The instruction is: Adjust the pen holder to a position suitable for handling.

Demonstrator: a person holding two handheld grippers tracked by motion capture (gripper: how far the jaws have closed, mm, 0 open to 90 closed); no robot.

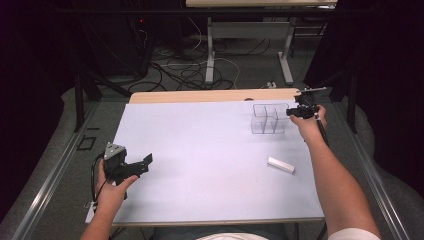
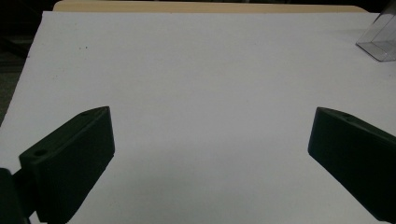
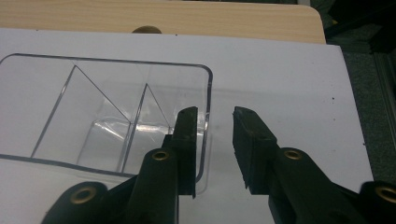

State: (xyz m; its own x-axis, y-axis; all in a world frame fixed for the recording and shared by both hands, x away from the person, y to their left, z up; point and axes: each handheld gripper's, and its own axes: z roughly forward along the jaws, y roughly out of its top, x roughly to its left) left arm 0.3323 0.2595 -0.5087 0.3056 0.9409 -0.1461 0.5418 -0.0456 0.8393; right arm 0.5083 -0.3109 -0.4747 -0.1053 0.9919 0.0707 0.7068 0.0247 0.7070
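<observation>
Two grippers in use over a white worktop (image 1: 200, 150). Left gripper (image 1: 142, 162) held at the near left edge of the worktop, fingers (image 2: 74, 158) spread wide with bare surface between them, gripping nothing. Right gripper (image 1: 292, 112) positioned at the far right, at the right wall of a clear divided box (image 1: 268, 118). Seen from the right gripper view: fingers (image 3: 187, 140) partly closed, one inside the box against its right wall, the other outside it; wall (image 3: 208, 93) standing between the two, a gap remaining on the outer side, no firm clamp visible. Clear divided box (image 3: 93, 107) upright on the worktop, compartments empty, near the far edge. Small white block (image 1: 280, 165) lying flat on the worktop, nearer than the box, well apart from both grippers.
</observation>
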